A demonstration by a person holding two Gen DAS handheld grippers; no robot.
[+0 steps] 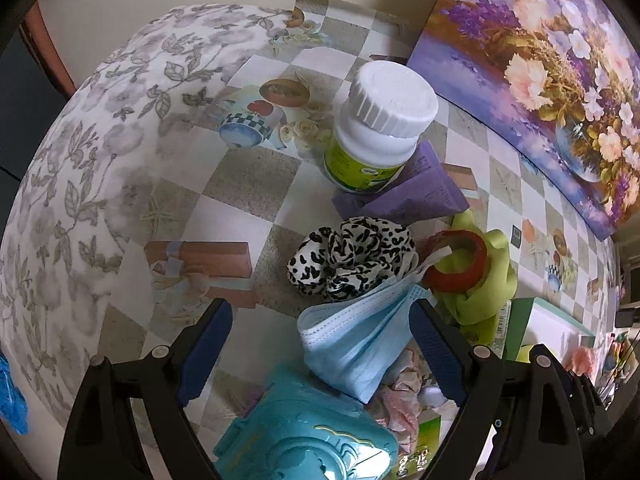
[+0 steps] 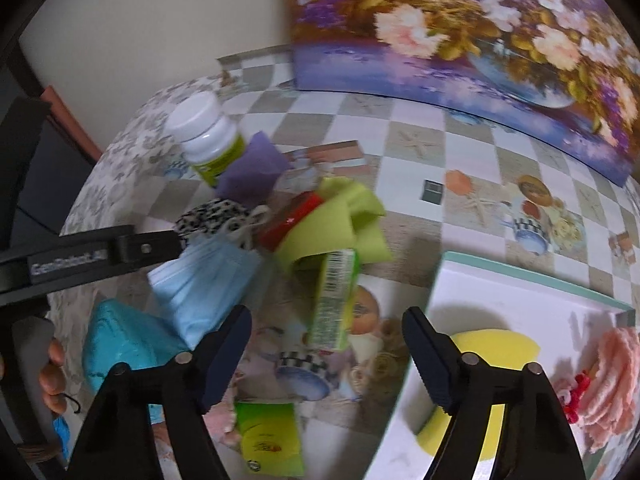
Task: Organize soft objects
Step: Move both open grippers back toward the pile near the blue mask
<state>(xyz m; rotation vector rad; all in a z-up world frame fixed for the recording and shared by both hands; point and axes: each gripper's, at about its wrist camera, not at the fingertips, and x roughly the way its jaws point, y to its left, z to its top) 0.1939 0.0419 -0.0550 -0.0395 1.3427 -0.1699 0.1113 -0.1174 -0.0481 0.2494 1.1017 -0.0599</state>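
The tabletop (image 1: pixel 248 184) carries a checkered cloth; on it, right of the blue face mask (image 1: pixel 356 340), I see the white tray (image 2: pixel 520 300) with a yellow sponge (image 2: pixel 492 350) and a pink knitted piece (image 2: pixel 616 380) inside; the mask lies folded between the fingers of my left hand-held gripper (image 1: pixel 320 348), which stands wide and does not press it; just behind the mask sits the leopard scrunchie (image 1: pixel 352 256), touching it; my right hand-held gripper (image 2: pixel 326 356) is wide too, holding nothing.
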